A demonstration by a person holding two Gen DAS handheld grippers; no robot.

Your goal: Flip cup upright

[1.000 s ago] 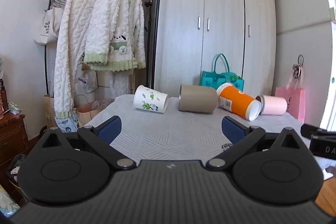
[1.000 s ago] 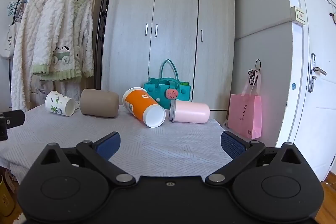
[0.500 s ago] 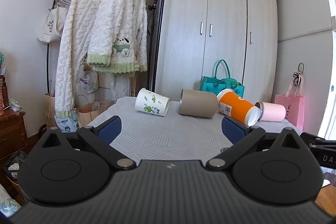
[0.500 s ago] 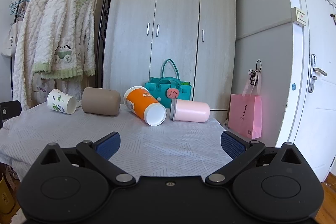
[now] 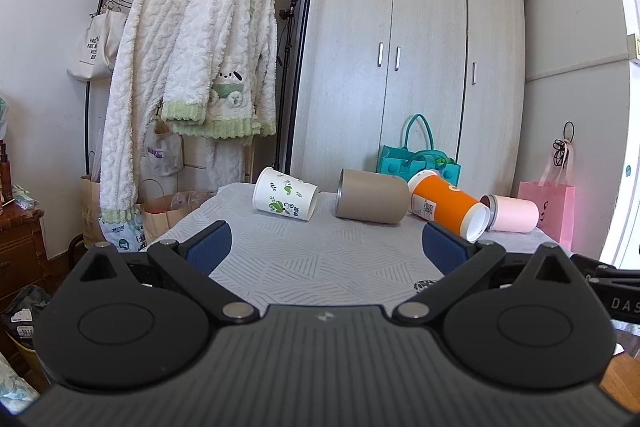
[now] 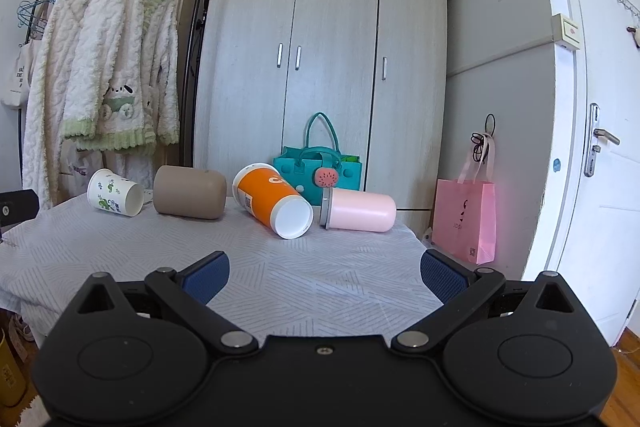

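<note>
Lying sideways, four cups (image 6: pixel 276 201) face both released claws (image 5: pixel 324 247) (image 6: pixel 324 273).

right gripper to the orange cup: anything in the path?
Nothing visible. The right gripper is open, and only bare tablecloth lies between it and the orange cup, which lies on its side, mouth toward the camera. The pink cup lies just right of it and the tan cup to its left.

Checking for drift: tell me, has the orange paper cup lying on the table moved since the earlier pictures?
No. The orange paper cup still lies before the teal handbag.
</note>
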